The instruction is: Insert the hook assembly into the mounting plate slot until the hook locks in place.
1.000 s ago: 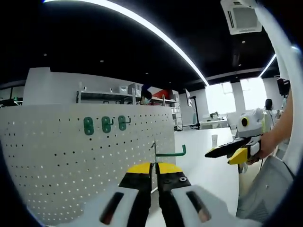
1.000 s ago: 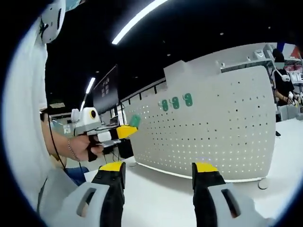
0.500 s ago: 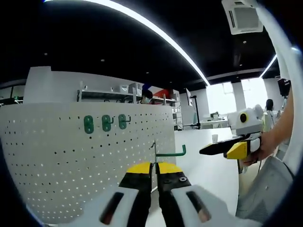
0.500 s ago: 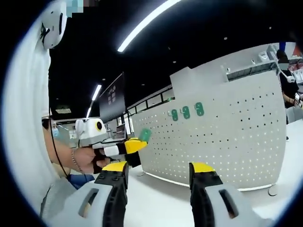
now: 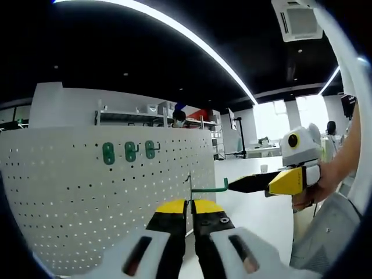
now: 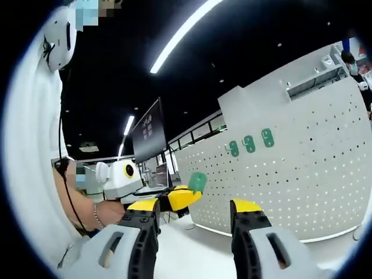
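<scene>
My left gripper [image 5: 187,208] is shut on the green hook assembly [image 5: 208,188], whose thin upright plate rises between the jaws while its green arm reaches right. Behind it stands the white perforated mounting plate [image 5: 75,197] with three green hooks [image 5: 129,152] set in its upper rows. The right gripper [image 5: 251,184] comes in from the right in a person's hand [image 5: 308,189], its dark tip just beside the hook's curled end. In the right gripper view my right gripper [image 6: 195,207] stands open with nothing between its jaws. Beyond it the left gripper [image 6: 185,196] holds the green hook piece [image 6: 197,181] before the plate [image 6: 296,174].
A white table top [image 5: 261,215] runs under the perforated plate and to its right. Shelving with boxes [image 5: 157,113] stands behind the plate. A dark monitor [image 6: 148,133] is in the background. The person's white sleeve [image 6: 29,145] fills the left side.
The right gripper has moved left toward the hook's curled end in the left gripper view. The right gripper view has swung, so the left gripper and plate sit closer. The left gripper keeps its hold.
</scene>
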A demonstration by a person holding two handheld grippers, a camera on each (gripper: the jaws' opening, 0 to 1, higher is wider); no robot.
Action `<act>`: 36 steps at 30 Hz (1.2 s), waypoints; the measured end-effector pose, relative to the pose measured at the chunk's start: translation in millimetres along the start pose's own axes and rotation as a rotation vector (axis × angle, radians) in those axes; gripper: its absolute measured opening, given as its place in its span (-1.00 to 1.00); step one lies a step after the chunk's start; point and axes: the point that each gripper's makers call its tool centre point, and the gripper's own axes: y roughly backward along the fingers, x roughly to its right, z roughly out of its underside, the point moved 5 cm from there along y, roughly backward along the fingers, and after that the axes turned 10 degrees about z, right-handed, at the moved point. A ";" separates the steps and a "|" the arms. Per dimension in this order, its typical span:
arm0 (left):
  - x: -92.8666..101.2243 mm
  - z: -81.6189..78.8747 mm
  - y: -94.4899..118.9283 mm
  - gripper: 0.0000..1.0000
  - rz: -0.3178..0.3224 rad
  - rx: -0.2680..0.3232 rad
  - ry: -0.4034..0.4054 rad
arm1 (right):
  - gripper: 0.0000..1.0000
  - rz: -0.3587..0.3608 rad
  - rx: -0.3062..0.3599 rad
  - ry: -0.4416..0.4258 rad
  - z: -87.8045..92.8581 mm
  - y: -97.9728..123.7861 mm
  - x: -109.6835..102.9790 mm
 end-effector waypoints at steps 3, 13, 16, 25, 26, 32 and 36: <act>0.1 -0.4 0.2 -0.94 0.000 0.000 0.000 | -0.10 -0.006 0.009 -0.012 -0.6 -3.7 -3.1; -1.1 -1.2 1.3 -0.94 -0.002 -0.001 -0.003 | -0.12 -0.011 0.019 -0.026 -1.5 -14.4 -6.5; -1.6 -1.3 1.9 -0.94 -0.005 -0.001 -0.003 | -0.15 -0.013 0.024 -0.033 -2.4 -18.0 -6.8; -2.7 -2.3 2.4 -0.94 -0.008 0.002 -0.003 | -0.20 -0.011 0.031 -0.069 -1.1 -28.3 -6.6; -3.2 -2.5 2.7 -0.94 -0.010 0.002 -0.005 | -0.21 -0.010 0.032 -0.076 -0.9 -29.2 -6.4; -4.3 -2.8 4.1 -0.94 -0.016 0.003 -0.002 | -0.32 -0.008 0.038 -0.110 -0.6 -36.8 -6.6; -4.1 -2.3 4.0 -0.94 -0.018 0.002 0.000 | -0.41 -0.005 0.042 -0.139 -1.9 -40.8 -5.1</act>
